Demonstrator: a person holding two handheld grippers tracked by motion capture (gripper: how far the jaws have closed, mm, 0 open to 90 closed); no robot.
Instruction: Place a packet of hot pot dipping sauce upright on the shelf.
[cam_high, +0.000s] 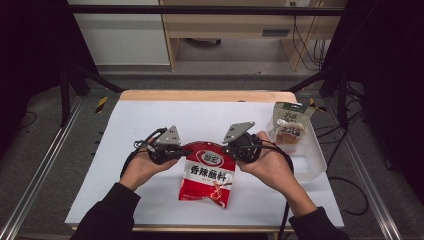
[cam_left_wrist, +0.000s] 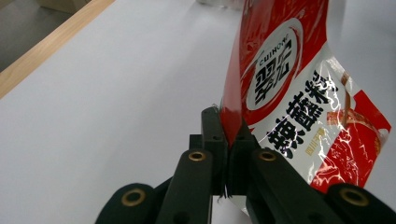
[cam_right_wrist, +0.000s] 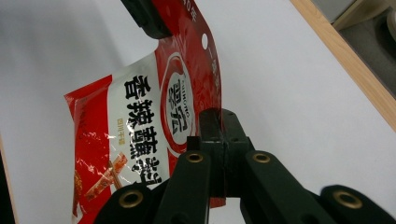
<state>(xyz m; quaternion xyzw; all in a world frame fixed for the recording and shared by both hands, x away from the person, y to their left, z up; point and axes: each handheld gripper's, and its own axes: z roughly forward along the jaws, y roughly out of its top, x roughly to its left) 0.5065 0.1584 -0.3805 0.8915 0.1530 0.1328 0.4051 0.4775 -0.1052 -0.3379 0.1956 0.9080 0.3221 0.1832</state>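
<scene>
A red and white snack packet (cam_high: 208, 175) with black characters hangs over the white table top, held by its upper edge from both sides. My left gripper (cam_high: 181, 152) is shut on the packet's top left corner; in the left gripper view the red edge (cam_left_wrist: 232, 126) is pinched between the black jaws of that gripper (cam_left_wrist: 229, 133). At the top right corner my right gripper (cam_high: 229, 150) is likewise shut on the packet (cam_right_wrist: 140, 126), which passes between the pressed jaws of that gripper (cam_right_wrist: 222, 123). The left gripper's black tip (cam_right_wrist: 145, 18) clamps the far corner in the right gripper view.
A clear plastic bin (cam_high: 312, 155) stands at the table's right edge with a green-topped food pouch (cam_high: 291, 125) leaning in it. The white sheet (cam_high: 150, 115) covers the table, a wooden strip (cam_high: 205, 95) along its far edge. Black frame bars flank both sides.
</scene>
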